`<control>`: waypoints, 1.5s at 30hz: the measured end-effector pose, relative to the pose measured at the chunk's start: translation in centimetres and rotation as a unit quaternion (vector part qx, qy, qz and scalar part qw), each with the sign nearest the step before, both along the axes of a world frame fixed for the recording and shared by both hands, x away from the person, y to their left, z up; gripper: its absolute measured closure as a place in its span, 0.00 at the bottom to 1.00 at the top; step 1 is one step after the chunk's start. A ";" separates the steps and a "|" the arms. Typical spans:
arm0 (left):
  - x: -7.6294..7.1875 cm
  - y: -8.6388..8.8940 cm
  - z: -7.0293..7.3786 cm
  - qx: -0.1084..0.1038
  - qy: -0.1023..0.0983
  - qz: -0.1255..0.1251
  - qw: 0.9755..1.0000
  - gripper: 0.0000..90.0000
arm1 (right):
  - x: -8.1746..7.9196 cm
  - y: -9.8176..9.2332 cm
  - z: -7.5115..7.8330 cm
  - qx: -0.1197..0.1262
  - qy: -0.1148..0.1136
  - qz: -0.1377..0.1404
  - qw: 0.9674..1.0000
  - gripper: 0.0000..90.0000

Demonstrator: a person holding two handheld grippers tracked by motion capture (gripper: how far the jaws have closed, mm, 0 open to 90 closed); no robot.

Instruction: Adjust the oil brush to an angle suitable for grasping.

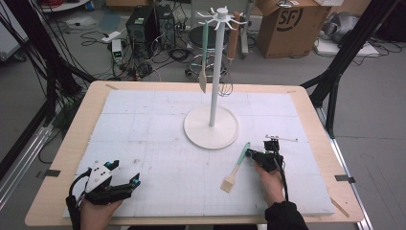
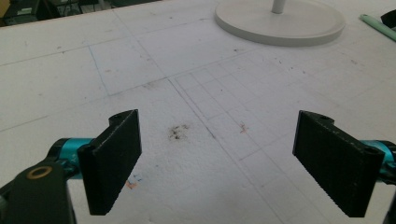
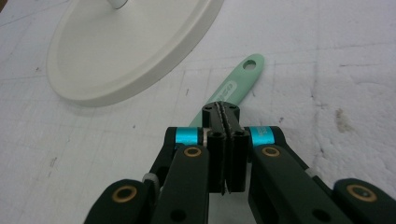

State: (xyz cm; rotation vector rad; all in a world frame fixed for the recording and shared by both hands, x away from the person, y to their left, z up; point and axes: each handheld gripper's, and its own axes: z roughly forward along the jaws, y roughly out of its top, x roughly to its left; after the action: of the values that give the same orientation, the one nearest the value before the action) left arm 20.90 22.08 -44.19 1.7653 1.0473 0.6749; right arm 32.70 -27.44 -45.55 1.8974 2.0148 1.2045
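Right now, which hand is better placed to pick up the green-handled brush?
Right. Its tongs, shut and empty, sit just over the brush handle; the left tongs rest open at the table's far left corner.

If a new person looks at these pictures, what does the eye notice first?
The tall white rack at the table's far middle stands out, with a green spatula and a brown-handled whisk hanging from its top. Nearer, a green-handled brush lies flat on the white mat, with the shut right gripper over its handle. The left gripper rests open.

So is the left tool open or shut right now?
Open. In the left gripper view the left tool has its two black jaws set wide apart, with bare white foam board between them and nothing gripped.
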 end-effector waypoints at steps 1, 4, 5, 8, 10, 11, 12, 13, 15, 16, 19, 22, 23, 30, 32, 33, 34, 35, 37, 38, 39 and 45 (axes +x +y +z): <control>0.0 0.0 0.0 0.001 0.001 0.000 1.000 0.18 | 0.0 -0.1 0.0 0.001 0.000 0.000 1.000 1.00; 0.0 0.1 0.0 -0.002 0.001 0.000 1.000 0.18 | -0.2 0.0 0.0 0.014 0.002 0.002 1.000 1.00; 0.0 0.1 0.0 -0.002 0.001 0.001 1.000 0.18 | -0.5 0.2 0.1 0.019 0.002 0.004 1.000 1.00; 0.1 0.0 0.0 0.000 0.002 -0.001 1.000 0.18 | -1.2 1.2 0.4 0.036 -0.002 0.021 0.999 1.00; 0.0 0.0 0.0 -0.002 0.001 -0.003 1.000 0.18 | -1.7 2.1 0.7 0.052 -0.003 0.034 0.998 1.00; 0.0 -0.1 0.0 -0.001 0.001 -0.003 1.000 0.18 | -2.1 2.6 0.8 0.057 -0.003 0.043 0.997 1.00; 0.0 -0.1 0.0 0.000 0.001 -0.003 1.000 0.18 | -2.4 3.1 0.9 0.057 -0.004 0.048 0.997 1.00; 0.0 -0.1 0.0 -0.002 0.001 -0.003 1.000 0.18 | -2.6 3.4 1.0 0.060 -0.002 0.052 0.997 1.00; 0.0 0.0 0.0 -0.001 0.000 -0.003 1.000 0.18 | -3.1 4.2 1.0 0.067 0.004 0.063 0.996 1.00; 0.0 0.0 0.1 -0.001 -0.001 -0.003 1.000 0.18 | -3.2 4.6 1.0 0.068 0.005 0.069 0.995 1.00; -0.1 0.0 0.1 -0.002 -0.001 -0.003 1.000 0.18 | -3.8 5.4 1.0 0.068 0.010 0.078 0.995 1.00; -0.1 -0.1 0.1 -0.002 -0.002 -0.005 1.000 0.18 | -4.2 5.8 0.5 0.075 0.016 0.080 0.994 1.00; -0.1 -0.1 0.1 -0.002 -0.001 -0.005 1.000 0.18 | -4.3 5.9 0.4 0.069 0.018 0.081 0.994 1.00; -0.1 -0.1 0.1 -0.004 -0.002 -0.003 1.000 0.18 | -4.7 5.8 -0.2 0.061 0.025 0.081 0.995 1.00; -0.1 -0.1 0.1 -0.004 -0.002 -0.004 1.000 0.18 | -4.9 5.9 -0.1 0.044 0.022 0.082 0.995 1.00; -0.1 -0.1 0.1 -0.004 -0.002 -0.004 1.000 0.18 | -5.0 6.0 0.1 0.035 0.024 0.080 0.996 1.00; -0.1 -0.1 0.1 -0.003 -0.002 -0.004 1.000 0.18 | -5.1 6.0 0.2 0.024 0.027 0.080 0.996 1.00; -0.1 -0.1 0.1 -0.003 -0.002 -0.004 1.000 0.18 | -5.2 6.1 0.3 0.013 0.030 0.078 0.996 1.00; -0.1 -0.1 0.1 -0.002 -0.003 -0.005 1.000 0.18 | -5.3 5.8 0.3 0.017 0.036 0.072 0.997 1.00; -0.2 -0.1 0.2 -0.002 -0.002 -0.005 1.000 0.18 | -5.4 5.6 0.3 0.016 0.037 0.069 0.997 1.00; -0.2 -0.1 0.2 -0.002 -0.002 -0.005 1.000 0.18 | -5.5 5.5 0.4 0.013 0.037 0.067 0.997 1.00; -0.1 -0.1 0.1 -0.001 -0.002 -0.005 1.000 0.18 | -6.1 4.4 0.4 0.012 0.038 0.057 0.998 1.00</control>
State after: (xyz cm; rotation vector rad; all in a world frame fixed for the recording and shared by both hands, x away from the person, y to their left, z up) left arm 20.79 22.01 -44.06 1.7650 1.0359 0.6712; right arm 26.65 -23.09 -45.11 1.8888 2.1847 1.2043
